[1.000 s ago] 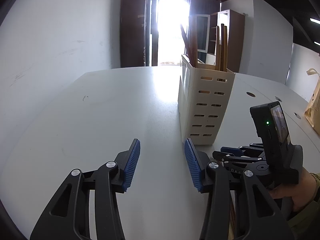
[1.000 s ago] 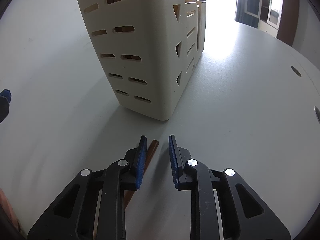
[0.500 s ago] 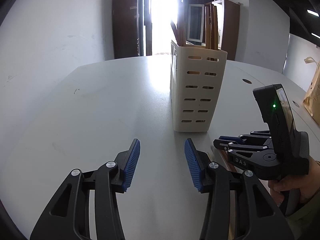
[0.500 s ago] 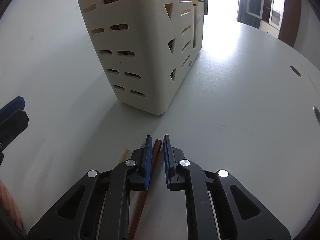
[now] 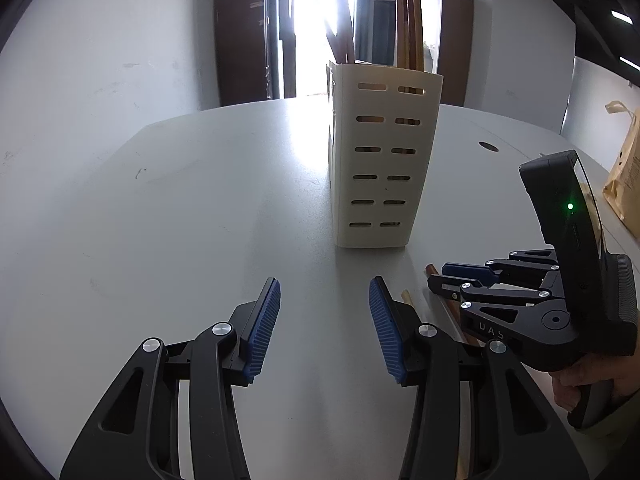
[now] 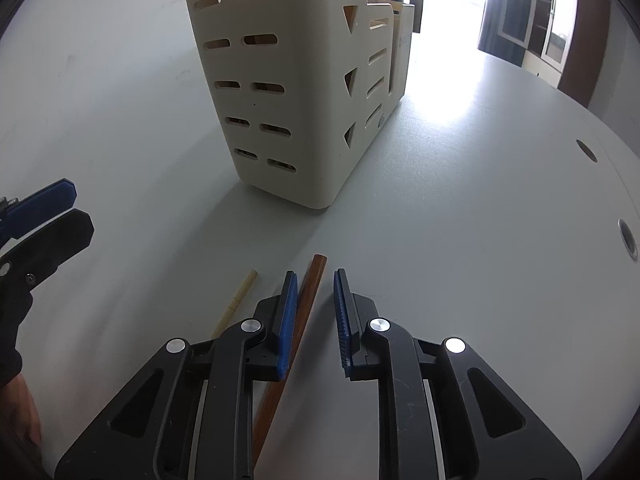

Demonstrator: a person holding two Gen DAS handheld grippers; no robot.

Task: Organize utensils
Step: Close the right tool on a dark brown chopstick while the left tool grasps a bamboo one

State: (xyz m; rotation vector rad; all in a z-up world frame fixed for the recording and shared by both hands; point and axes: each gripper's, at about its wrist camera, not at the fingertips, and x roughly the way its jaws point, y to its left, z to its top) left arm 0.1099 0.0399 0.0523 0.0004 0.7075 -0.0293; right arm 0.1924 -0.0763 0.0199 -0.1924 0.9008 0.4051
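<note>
Utensil caddy (image 5: 382, 160) ahead, bare table (image 5: 200, 208) leftward

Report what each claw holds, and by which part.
Nothing held. Left claw open over bare table. Right claw open astride the brown wooden chopstick near its end.

Holder (image 6: 280, 92): cream slotted plastic caddy, upright on the table, ahead of the right jaws.
Stored sticks (image 5: 408, 26): brown wooden utensils standing upright in the caddy, tops above its rim.
Brown stick (image 6: 308, 296): flat on the table, between the right jaws, against the left pad.
Pale stick (image 6: 240, 298): lying just left of those jaws.
</note>
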